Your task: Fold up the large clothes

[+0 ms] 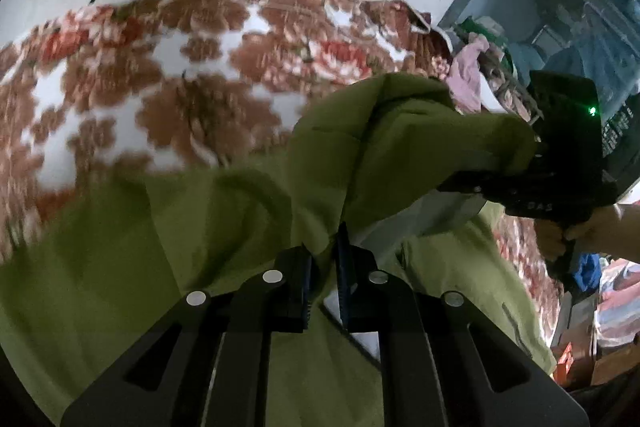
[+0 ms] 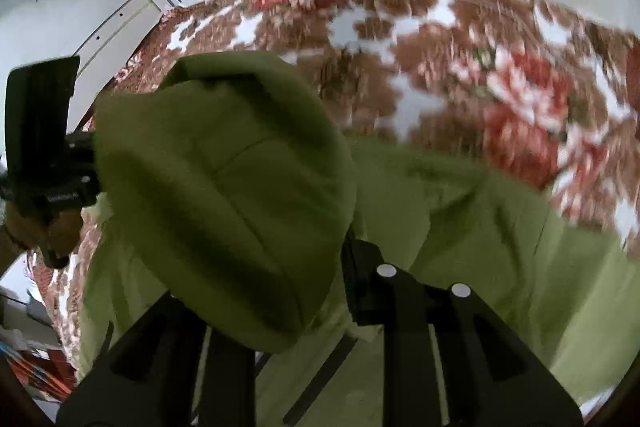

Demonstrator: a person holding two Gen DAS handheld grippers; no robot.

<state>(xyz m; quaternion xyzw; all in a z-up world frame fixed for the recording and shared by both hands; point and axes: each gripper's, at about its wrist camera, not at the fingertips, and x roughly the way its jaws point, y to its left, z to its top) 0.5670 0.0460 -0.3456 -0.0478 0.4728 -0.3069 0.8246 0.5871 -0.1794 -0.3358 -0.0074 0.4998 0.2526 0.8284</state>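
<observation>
Garment: your green garment is lifted over the floral bedspread, bunched between both grippers.
Left gripper: jaws narrow, pinching a green fold.
Right gripper: fabric covers the jaws; you cannot tell its grip.

A fold of the green garment drapes over the right gripper, hiding its left finger, so the wrist view does not show whether the pads press on cloth. The floral blanket is smeared by motion blur, its near edge covered by the garment. The clutter past the blanket's far right corner is too small to identify.
</observation>
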